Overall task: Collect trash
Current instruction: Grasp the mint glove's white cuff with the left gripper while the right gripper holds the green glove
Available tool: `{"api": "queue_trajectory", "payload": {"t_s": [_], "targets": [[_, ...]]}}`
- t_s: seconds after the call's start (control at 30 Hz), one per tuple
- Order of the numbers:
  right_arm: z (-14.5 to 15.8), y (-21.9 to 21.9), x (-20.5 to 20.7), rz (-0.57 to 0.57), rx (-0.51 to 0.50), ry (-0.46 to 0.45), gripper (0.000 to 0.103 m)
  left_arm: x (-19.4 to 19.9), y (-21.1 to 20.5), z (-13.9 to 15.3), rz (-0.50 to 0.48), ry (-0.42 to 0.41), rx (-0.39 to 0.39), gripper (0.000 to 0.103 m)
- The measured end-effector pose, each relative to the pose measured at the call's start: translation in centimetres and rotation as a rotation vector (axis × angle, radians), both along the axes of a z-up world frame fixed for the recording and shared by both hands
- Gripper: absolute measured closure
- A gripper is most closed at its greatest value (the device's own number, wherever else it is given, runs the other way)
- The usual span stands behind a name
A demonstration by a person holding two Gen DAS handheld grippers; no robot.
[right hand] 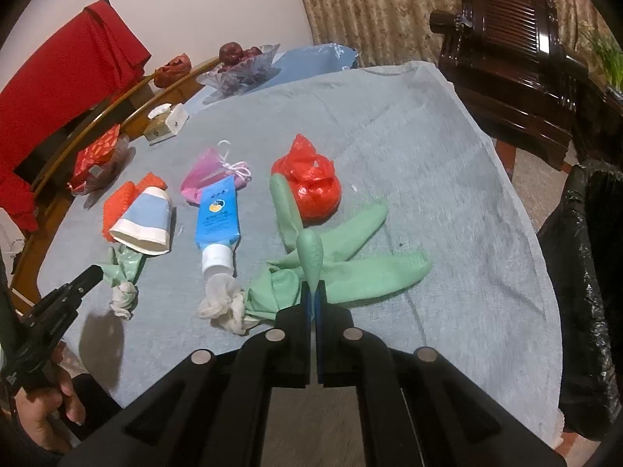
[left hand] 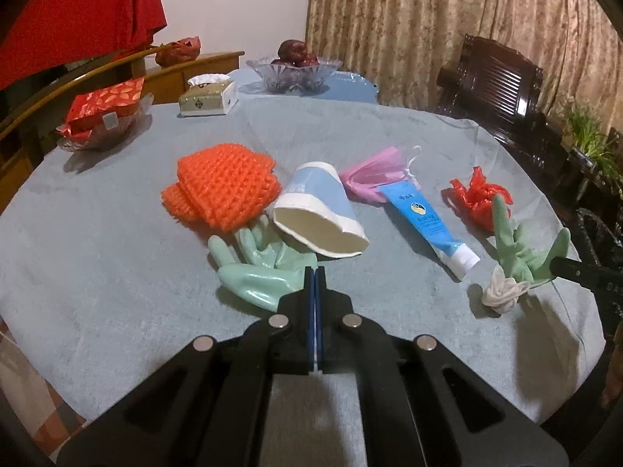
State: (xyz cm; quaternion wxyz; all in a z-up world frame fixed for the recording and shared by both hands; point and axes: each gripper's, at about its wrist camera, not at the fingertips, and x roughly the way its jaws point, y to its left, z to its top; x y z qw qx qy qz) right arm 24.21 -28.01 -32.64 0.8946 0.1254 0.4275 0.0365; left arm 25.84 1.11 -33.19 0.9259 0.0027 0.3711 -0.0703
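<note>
you are working over a grey-blue tablecloth (left hand: 117, 272) strewn with trash.

left gripper (left hand: 314, 272): its jaws are standing clenched, pinching the cuff edge of the left green rubber glove (left hand: 253, 272), which is lying at the twelve o'clock of the fingertips in the left wrist view. the crushed paper cup (left hand: 319, 214) is resting on that glove's upper edge, at one o'clock, and the orange foam net (left hand: 222, 190) is touching it at eleven o'clock.

right gripper (right hand: 313, 292): its jaws are clenched on a finger of the right green rubber glove (right hand: 350, 268), which is rising at twelve o'clock in the right wrist view. the white knotted rag (right hand: 222, 307) is sitting at nine o'clock, seemingly joined to that glove's cuff. the red plastic bag (right hand: 311, 186) is lying further out at twelve o'clock, touching another glove finger. the blue tube (right hand: 218, 222) is lying at eleven o'clock, with the pink bag (right hand: 210, 175) beyond it.

handling, as a judgement: both gloves are looking light, limp and glossy, so they are likely slipping under a thin pinch; a bunched fold or the cuff is giving the surer hold. the left glove is probably dragging the cup as it lifts. the cup is light and already dented. the black-lined bin (right hand: 584, 292) is waiting at three o'clock, off the table edge.
</note>
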Motion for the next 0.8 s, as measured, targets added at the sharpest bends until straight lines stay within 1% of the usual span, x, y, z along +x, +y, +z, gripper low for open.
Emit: {"api": "queue_trajectory", "payload": {"t_s": [0.17, 0.23, 0.33, 0.37, 0.4, 0.47, 0.53, 0.6, 0.73, 0.8], "targets": [[0.2, 0.0, -0.3, 0.000, 0.000, -0.005, 0.101, -0.4, 0.5, -0.2, 0.007, 0.018, -0.020, 0.103], [0.1, -0.1, -0.5, -0.003, 0.003, -0.003, 0.101, -0.5, 0.3, -0.4, -0.002, 0.025, -0.014, 0.103], [0.0, -0.1, -0.6, -0.001, 0.003, 0.000, 0.101, -0.3, 0.0, -1.0, 0.000, 0.048, -0.006, 0.098], [0.0, 0.0, -0.7, 0.000, 0.003, -0.002, 0.101, 0.0, -0.1, -1.3, 0.002, 0.062, -0.007, 0.085], [0.1, -0.1, -0.8, 0.001, 0.004, -0.002, 0.101, 0.0, -0.1, -1.4, 0.014, 0.060, 0.000, 0.060], [0.0, -0.1, -0.8, 0.002, 0.003, -0.001, 0.101, 0.1, 0.0, -1.6, 0.047, 0.036, 0.012, 0.038], [-0.1, -0.2, -0.8, 0.000, 0.004, 0.003, 0.101, 0.5, 0.0, -2.0, 0.048, 0.052, 0.010, 0.039], [-0.2, -0.3, -0.7, -0.001, 0.005, 0.005, 0.101, 0.9, -0.2, -2.6, 0.052, 0.066, 0.020, 0.041], [-0.3, -0.5, -0.7, -0.002, 0.007, 0.008, 0.101, 1.3, 0.3, -3.4, 0.061, 0.091, -0.001, 0.043], [-0.4, -0.6, -0.7, -0.003, 0.009, 0.010, 0.101, 1.3, 0.2, -3.5, 0.031, 0.103, -0.019, 0.067]]}}
